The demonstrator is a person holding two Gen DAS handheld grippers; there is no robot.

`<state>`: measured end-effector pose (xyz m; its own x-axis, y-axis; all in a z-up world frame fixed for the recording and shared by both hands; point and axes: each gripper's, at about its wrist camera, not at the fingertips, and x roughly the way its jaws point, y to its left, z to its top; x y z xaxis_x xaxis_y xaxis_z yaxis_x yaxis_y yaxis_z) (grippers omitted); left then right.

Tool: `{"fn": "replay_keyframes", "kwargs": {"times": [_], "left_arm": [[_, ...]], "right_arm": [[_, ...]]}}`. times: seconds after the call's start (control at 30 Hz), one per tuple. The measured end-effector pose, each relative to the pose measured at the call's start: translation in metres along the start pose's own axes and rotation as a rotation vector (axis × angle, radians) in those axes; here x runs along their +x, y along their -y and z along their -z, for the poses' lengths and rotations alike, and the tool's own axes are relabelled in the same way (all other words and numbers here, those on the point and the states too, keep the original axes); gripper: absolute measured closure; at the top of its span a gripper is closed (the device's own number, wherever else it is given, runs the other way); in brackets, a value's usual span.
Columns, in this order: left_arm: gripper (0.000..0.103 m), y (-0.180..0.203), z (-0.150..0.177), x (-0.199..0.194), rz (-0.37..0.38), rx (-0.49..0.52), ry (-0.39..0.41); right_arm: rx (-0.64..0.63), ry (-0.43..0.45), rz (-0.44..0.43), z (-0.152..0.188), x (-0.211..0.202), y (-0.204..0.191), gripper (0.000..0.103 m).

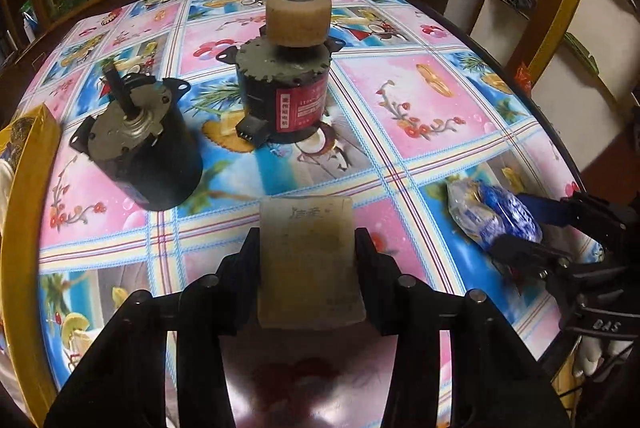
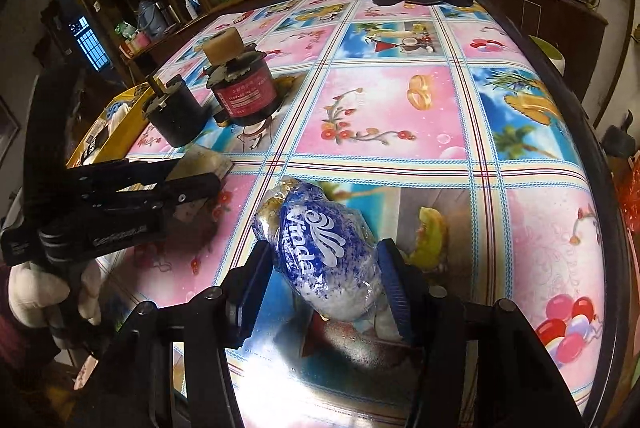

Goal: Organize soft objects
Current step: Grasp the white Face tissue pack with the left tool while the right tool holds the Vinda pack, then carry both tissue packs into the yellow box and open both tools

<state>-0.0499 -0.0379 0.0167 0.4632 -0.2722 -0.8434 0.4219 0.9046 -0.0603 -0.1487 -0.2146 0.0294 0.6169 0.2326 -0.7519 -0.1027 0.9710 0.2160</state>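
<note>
Left gripper (image 1: 307, 252) is clamping the pale block (image 1: 308, 260); right gripper (image 2: 324, 280) is squeezing the tissue pack (image 2: 320, 256). Both are sitting low over the table (image 2: 400, 108). Motors (image 1: 280, 92) are standing at 12 o'clock, yellow box (image 1: 24, 164) at 9. Nothing is looking stowed yet.

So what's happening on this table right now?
A person works a pair of handheld tongs over a table with a colourful tablecloth. The left tongs are shut on a beige sponge block. The right tongs straddle a blue-and-white Vinda tissue pack lying on the cloth. Two black motors stand further back, one topped by a tan foam roller.
</note>
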Motion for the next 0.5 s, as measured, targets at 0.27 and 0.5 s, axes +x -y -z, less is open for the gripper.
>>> {"fn": "replay_keyframes", "kwargs": {"times": [0.27, 0.5], "left_arm": [[0.061, -0.004, 0.011, -0.037, -0.072, 0.012, 0.069], [0.061, -0.025, 0.024, -0.077, -0.137, -0.027, 0.164]], "right_arm": [[0.019, 0.003, -0.009, 0.0, -0.006, -0.008, 0.05], [-0.03, 0.015, -0.006, -0.001, -0.016, -0.036, 0.05]]}}
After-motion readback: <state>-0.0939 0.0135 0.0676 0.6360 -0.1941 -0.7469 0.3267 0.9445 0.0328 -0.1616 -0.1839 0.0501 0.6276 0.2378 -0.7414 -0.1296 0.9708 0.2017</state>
